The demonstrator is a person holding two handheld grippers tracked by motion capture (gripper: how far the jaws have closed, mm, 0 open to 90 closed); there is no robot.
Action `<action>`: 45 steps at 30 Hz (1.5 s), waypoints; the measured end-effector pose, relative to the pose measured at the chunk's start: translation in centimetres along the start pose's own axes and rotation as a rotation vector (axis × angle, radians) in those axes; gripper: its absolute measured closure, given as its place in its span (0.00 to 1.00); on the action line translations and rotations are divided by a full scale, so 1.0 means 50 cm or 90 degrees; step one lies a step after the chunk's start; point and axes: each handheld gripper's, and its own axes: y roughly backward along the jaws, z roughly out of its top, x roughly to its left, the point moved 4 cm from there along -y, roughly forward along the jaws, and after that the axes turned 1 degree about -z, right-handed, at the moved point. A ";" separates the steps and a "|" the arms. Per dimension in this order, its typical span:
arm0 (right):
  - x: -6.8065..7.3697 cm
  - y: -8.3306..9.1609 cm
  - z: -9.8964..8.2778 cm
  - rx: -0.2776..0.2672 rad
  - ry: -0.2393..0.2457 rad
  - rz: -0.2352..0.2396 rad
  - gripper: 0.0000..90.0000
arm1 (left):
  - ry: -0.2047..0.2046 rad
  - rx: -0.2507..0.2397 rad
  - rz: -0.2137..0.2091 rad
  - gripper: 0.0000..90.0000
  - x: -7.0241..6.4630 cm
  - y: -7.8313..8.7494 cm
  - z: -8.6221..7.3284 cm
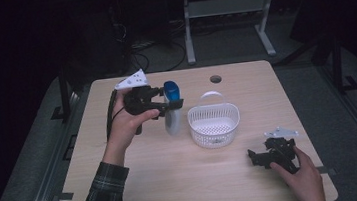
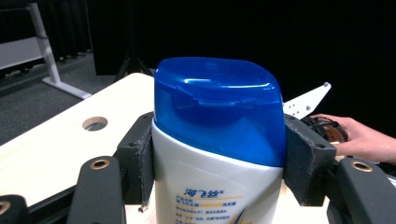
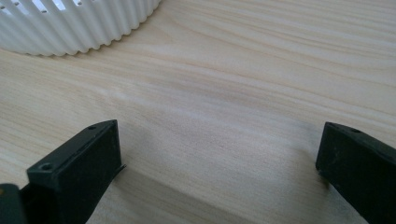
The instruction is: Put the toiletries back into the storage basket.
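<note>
Counting the table: one bottle, one white basket, two grippers. Left gripper clamps the upright bottle, white with a blue cap, left of centre. Right gripper, lower right, gapes empty.

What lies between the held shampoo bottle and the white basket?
Nothing: in the high view, only a narrow strip of bare table separates the shampoo bottle, clamped in the left claw, from the white basket.
</note>
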 end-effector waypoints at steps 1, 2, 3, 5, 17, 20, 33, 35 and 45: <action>0.000 0.000 0.000 0.000 0.000 0.000 0.00 | -0.003 0.000 -0.003 0.40 -0.001 -0.004 0.003; 0.000 0.000 0.000 0.000 0.001 0.000 0.00 | -0.002 -0.001 -0.004 0.40 -0.002 -0.007 0.006; 0.000 0.000 0.000 0.000 0.001 0.001 0.00 | -0.005 0.001 -0.005 0.40 -0.003 -0.011 0.009; 0.000 0.000 0.000 0.000 0.001 0.001 0.00 | -0.009 0.002 -0.006 0.40 -0.004 -0.018 0.015; 0.001 0.000 0.000 0.001 0.001 0.003 0.00 | -0.022 -0.003 -0.027 0.40 -0.019 -0.068 0.046; 0.002 0.000 0.000 0.001 0.002 0.003 0.00 | -0.023 -0.003 -0.031 0.40 -0.021 -0.081 0.050; 0.002 0.000 0.000 0.000 0.004 0.004 0.00 | -0.016 -0.015 -0.042 0.40 -0.016 -0.122 0.045; 0.002 0.001 0.000 0.001 0.004 0.005 0.00 | -0.018 -0.017 -0.043 0.40 -0.014 -0.127 0.043; 0.003 0.001 -0.001 0.000 0.006 0.006 0.00 | -0.018 -0.021 -0.042 0.40 -0.005 -0.142 0.019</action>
